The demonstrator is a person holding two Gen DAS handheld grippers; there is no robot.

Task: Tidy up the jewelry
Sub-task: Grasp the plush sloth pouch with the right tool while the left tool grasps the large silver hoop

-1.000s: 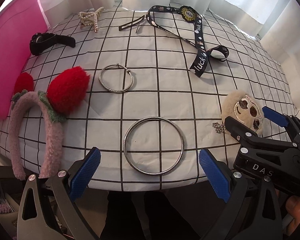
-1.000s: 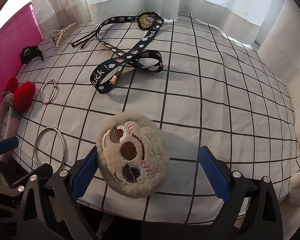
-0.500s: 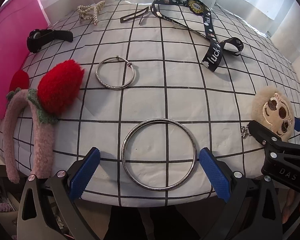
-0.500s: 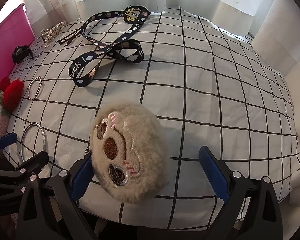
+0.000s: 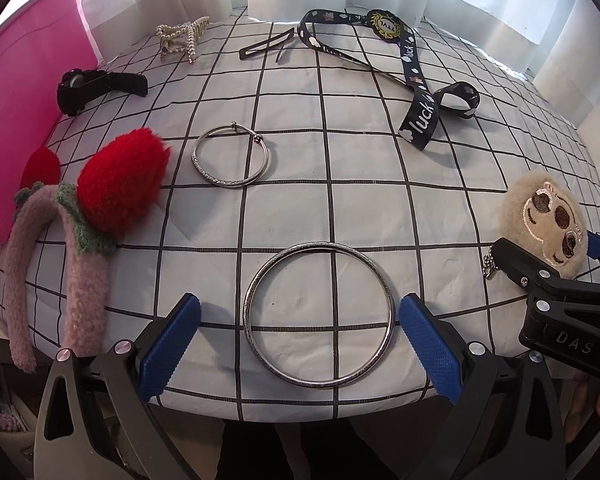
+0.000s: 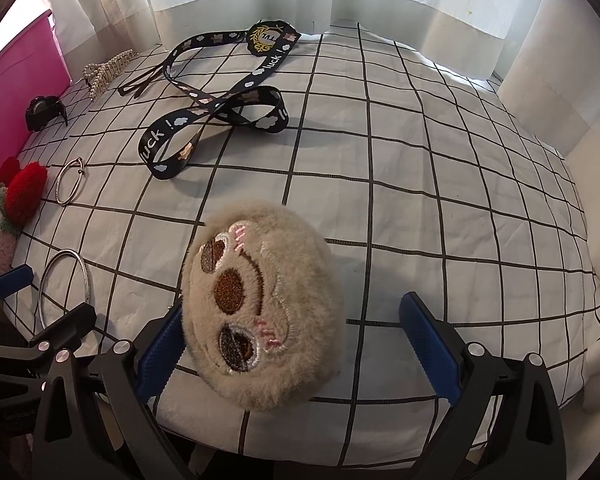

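Left wrist view, read from my left: a pink panel (image 5: pixel 16 120) borders the black-gridded white cloth (image 5: pixel 340 184). Beside it lie a fuzzy pink headband with red plush strawberries (image 5: pixel 120 184), a black wristwatch (image 5: pixel 96 88) and a pearl-studded hair claw (image 5: pixel 182 36). Further along I see a thin silver bangle with a clasp (image 5: pixel 231 156), then a large plain silver ring bangle (image 5: pixel 319 316) flat at the near edge.

My left gripper (image 5: pixel 300 344) is spread wide, blue pads either side of the large bangle and clear of it, holding nothing. A black printed lanyard (image 5: pixel 420 92) runs across the far cloth.

Right wrist view: the right gripper (image 6: pixel 296 348) is likewise wide and empty. A round beige plush sloth-face charm (image 6: pixel 260 304) sits between its pads, against the left one and well short of the right.

Risks, as I judge them: the large bangle rests close to the drop; a closing pad could skate it off the edge, since thin flat metal gives little purchase. The soft charm may roll when squeezed off-centre, and its small bead chain (image 5: pixel 489 266) could snag.

Legible writing: "luck" on the lanyard, "luck !" in the right view; "DAS" on the right gripper body
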